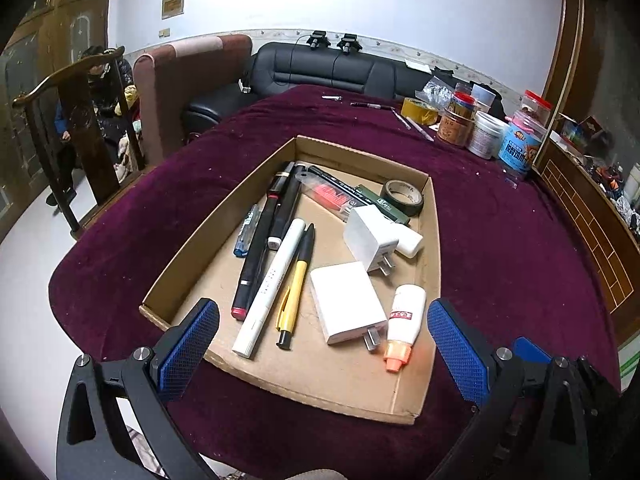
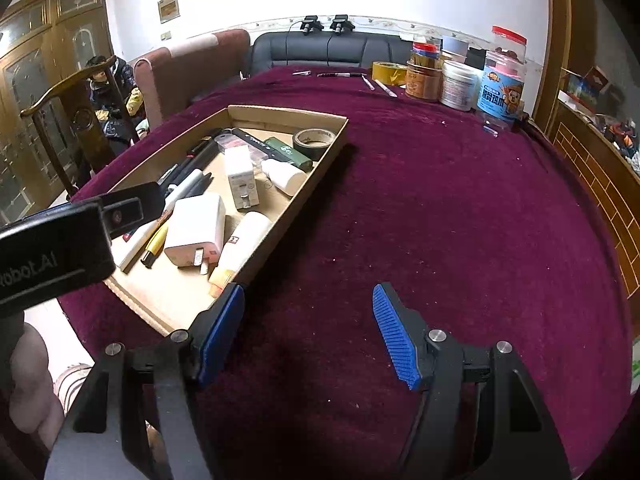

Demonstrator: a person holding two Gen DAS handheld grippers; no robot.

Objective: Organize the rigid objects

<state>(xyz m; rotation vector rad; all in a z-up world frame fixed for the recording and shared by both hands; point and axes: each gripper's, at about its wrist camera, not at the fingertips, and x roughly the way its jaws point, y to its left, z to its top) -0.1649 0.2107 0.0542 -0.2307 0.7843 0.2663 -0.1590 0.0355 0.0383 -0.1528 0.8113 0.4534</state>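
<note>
A shallow cardboard tray [image 1: 434, 240] lies on the maroon table. It holds several pens and markers [image 1: 276, 264], two white chargers [image 1: 346, 308], a glue bottle [image 1: 404, 320], a white tube and a roll of dark tape [image 1: 404, 196]. My left gripper [image 1: 322, 340] is open and empty, above the tray's near edge. My right gripper [image 2: 308, 328] is open and empty over bare cloth, to the right of the tray [image 2: 296, 208]. The left gripper's body [image 2: 52, 248] shows at the left of the right wrist view.
Jars and tubs [image 1: 488, 132], a yellow tape roll [image 1: 418, 110] and loose pens [image 1: 416, 126] sit at the table's far right. A wooden chair [image 1: 76, 120], an armchair and a black sofa [image 1: 328, 68] stand beyond the table. A cabinet [image 1: 592, 216] stands at the right.
</note>
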